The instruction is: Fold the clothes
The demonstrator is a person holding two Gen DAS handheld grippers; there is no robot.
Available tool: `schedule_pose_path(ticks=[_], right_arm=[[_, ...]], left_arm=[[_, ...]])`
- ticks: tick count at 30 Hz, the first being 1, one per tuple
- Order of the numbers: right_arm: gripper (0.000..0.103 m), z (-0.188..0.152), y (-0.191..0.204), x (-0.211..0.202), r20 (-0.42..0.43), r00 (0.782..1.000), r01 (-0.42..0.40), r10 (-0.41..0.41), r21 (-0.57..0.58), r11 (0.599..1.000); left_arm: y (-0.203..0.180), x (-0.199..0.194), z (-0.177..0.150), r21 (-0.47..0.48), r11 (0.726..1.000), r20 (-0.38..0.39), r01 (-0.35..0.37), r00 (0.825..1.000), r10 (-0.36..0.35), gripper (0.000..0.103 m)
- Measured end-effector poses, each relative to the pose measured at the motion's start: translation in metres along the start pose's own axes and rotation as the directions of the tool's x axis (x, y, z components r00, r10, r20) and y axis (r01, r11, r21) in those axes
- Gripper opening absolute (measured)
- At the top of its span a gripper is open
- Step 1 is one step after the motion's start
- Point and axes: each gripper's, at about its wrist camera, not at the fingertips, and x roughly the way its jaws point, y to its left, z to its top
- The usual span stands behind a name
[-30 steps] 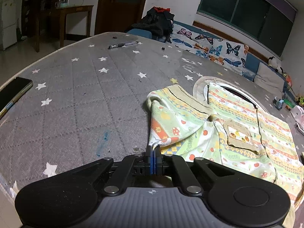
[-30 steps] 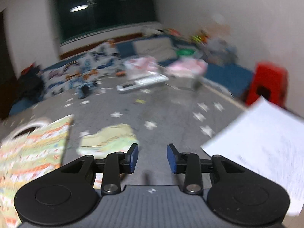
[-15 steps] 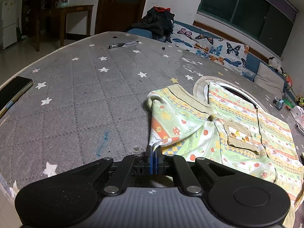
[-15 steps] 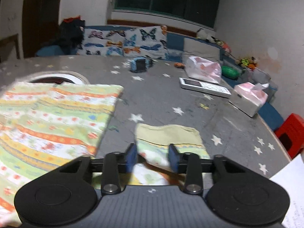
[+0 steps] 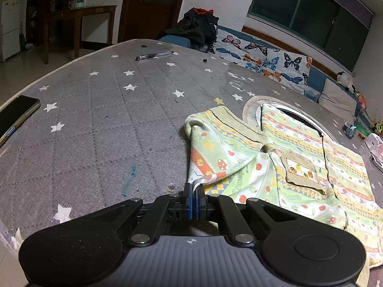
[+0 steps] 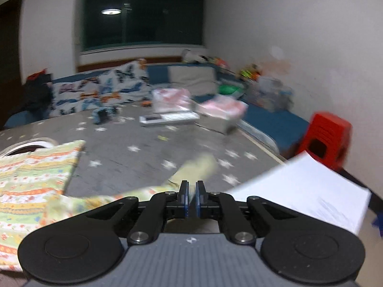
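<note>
A child's yellow-green patterned shirt (image 5: 299,153) with a tan chest pocket lies on the grey star-print mattress (image 5: 100,124). My left gripper (image 5: 194,189) is shut on the edge of its left sleeve (image 5: 210,148), low over the mattress. In the right wrist view the shirt's body (image 6: 31,179) lies at the left and its other sleeve (image 6: 196,169) stretches ahead, blurred. My right gripper (image 6: 191,187) is shut on that sleeve, near its fold.
A phone (image 5: 14,114) lies at the mattress's left edge and a pen (image 5: 154,55) at the far side. A stack of white paper (image 6: 311,191) sits right of my right gripper. Tissue boxes (image 6: 222,114), a remote-like slab (image 6: 167,118) and a red stool (image 6: 328,136) are beyond.
My right gripper has closed from open onto the right sleeve and swung to the right. My left gripper has stayed shut on the left sleeve, hardly moving.
</note>
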Motion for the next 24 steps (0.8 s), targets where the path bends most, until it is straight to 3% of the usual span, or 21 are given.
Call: schedule_pose_path(ticks=[3, 7, 11, 13, 15, 19, 24], right_arm=[[0.007, -0.009, -0.015, -0.001, -0.032, 0.998, 0.052, -0.051, 0.006, 0.999], [0.009, -0.008, -0.014, 0.001, -0.036, 0.999, 0.008, -0.008, 0.014, 1.0], [0.031, -0.005, 0.004, 0.02, -0.077, 0.991, -0.108, 0.11, 0.025, 0.994], [0.031, -0.004, 0.015, 0.03, -0.092, 0.987, -0.135, 0.135, 0.004, 0.991], [0.039, -0.005, 0.03, 0.04, -0.106, 0.981, -0.166, 0.163, -0.018, 0.986], [0.043, -0.01, 0.045, 0.06, -0.141, 0.977, -0.168, 0.162, -0.033, 0.985], [0.073, -0.014, 0.05, 0.069, -0.124, 0.983, -0.139, 0.132, -0.053, 0.989]], left_arm=[[0.0, 0.0, 0.0, 0.003, 1.0, -0.001, -0.002, 1.0, 0.002, 0.005], [-0.001, 0.0, 0.001, 0.004, 1.0, -0.005, -0.004, 1.0, 0.004, 0.005], [0.0, -0.001, 0.002, 0.004, 1.0, -0.012, -0.007, 1.0, 0.007, 0.008], [0.001, -0.004, 0.003, 0.014, 1.0, -0.01, -0.021, 1.0, 0.021, 0.02], [0.003, -0.008, 0.003, 0.025, 0.999, -0.001, -0.038, 0.999, 0.038, 0.032], [0.007, -0.022, 0.004, 0.05, 0.998, 0.03, -0.042, 0.999, 0.041, 0.039], [-0.002, -0.04, 0.007, 0.128, 0.987, 0.114, -0.096, 0.99, 0.082, 0.045]])
